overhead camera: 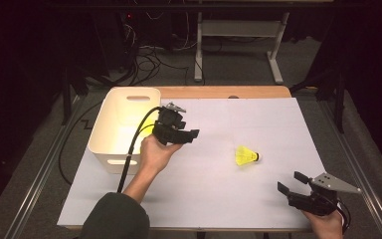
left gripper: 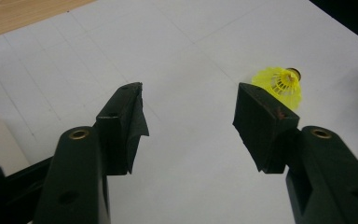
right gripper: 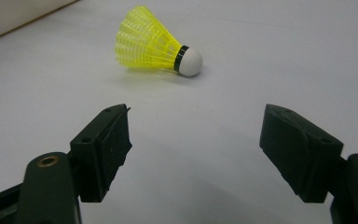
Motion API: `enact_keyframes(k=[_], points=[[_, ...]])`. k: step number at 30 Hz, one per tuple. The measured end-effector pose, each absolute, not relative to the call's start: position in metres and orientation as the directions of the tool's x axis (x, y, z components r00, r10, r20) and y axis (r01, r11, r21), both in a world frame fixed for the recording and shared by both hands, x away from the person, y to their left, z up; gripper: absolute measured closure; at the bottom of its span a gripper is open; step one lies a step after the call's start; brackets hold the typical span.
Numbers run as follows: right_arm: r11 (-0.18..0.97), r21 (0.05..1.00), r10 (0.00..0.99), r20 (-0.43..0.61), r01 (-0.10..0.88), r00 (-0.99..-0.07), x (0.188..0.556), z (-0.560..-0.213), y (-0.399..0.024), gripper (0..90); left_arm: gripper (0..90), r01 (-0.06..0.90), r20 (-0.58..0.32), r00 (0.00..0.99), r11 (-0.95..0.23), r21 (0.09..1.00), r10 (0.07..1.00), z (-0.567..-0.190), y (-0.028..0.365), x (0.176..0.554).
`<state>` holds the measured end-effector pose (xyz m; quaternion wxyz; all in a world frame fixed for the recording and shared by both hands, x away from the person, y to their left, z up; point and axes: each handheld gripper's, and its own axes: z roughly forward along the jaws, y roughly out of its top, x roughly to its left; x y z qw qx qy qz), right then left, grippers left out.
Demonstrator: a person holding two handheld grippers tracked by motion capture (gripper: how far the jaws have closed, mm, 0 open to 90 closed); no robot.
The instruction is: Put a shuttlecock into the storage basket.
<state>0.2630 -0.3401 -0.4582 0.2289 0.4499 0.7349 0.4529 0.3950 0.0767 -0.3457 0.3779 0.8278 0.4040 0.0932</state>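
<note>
Yellow shuttlecock (overhead camera: 246, 155) on side, mid-table; left gripper (overhead camera: 191, 134) by bin (overhead camera: 110, 130), right gripper (overhead camera: 291, 183) near-right, both wide open, empty.

shuttlecock (right gripper: 154, 44): yellow ribbed plastic skirt, smooth white cap | bin (overhead camera: 110, 130): smooth matt plastic | table sheet (overhead camera: 204, 189): matt paper

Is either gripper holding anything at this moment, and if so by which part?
Nothing is held. The left gripper and the right gripper both have open, empty jaws; the yellow shuttlecock lies on its side on the white sheet, apart from both.
</note>
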Motion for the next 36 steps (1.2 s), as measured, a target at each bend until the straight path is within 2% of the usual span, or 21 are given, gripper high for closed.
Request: enact_keyframes(k=[26,36], points=[[0.175,0.872,0.872,0.078,0.458,-0.483,0.264,-0.458,-0.341,24.8,43.5,0.586,-0.105,0.650,-0.408,0.700,0.753,-0.371,0.068,0.390],[0.176,0.870,0.874,0.077,0.460,-0.480,0.264,-0.459,-0.341,24.8,43.4,0.602,-0.121,0.646,-0.406,0.688,0.753,-0.383,0.066,0.391]])
